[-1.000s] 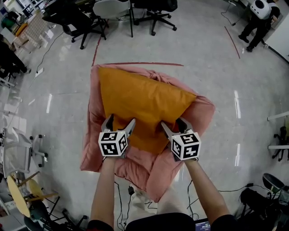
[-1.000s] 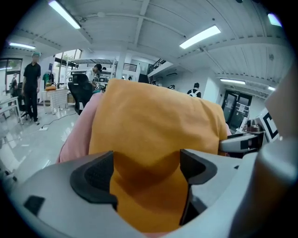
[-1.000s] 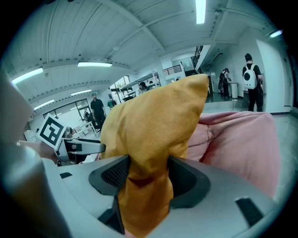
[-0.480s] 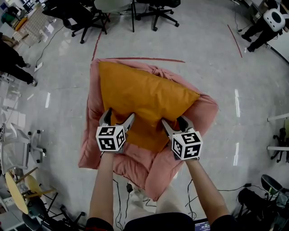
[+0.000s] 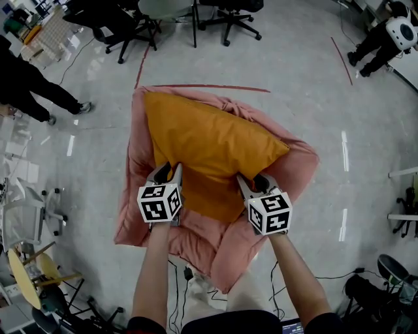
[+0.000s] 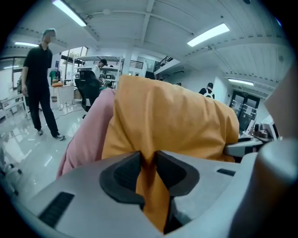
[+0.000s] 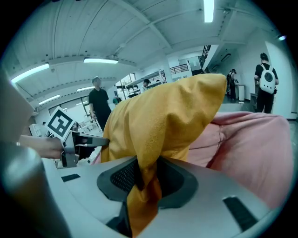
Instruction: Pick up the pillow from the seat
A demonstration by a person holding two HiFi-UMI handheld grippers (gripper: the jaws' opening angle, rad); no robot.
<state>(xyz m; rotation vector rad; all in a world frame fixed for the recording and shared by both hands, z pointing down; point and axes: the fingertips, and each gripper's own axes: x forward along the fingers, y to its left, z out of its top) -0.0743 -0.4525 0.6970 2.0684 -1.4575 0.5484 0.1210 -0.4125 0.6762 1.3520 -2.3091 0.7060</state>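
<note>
An orange pillow (image 5: 206, 147) lies on a pink padded seat (image 5: 290, 179) in the head view. My left gripper (image 5: 168, 173) has just closed its jaws on the pillow's near left edge, and orange fabric (image 6: 151, 186) is pinched between its pads. At the near right edge my right gripper (image 5: 253, 183) has likewise just closed, with a fold of the pillow (image 7: 144, 186) squeezed between its pads. The pillow (image 6: 172, 121) bulges up in front of the left gripper and rests against the pink seat (image 7: 251, 148).
Grey shiny floor surrounds the seat, with a red tape line (image 5: 209, 87) behind it. Office chairs (image 5: 222, 13) stand at the back. A person in black (image 5: 39, 85) walks at the left, another person (image 5: 392, 32) stands far right. Cables (image 5: 179, 287) lie by my feet.
Both grippers' jaws, wide apart around the pillow's near edge before, have closed onto the fabric. A person in black has walked into view at the left.
</note>
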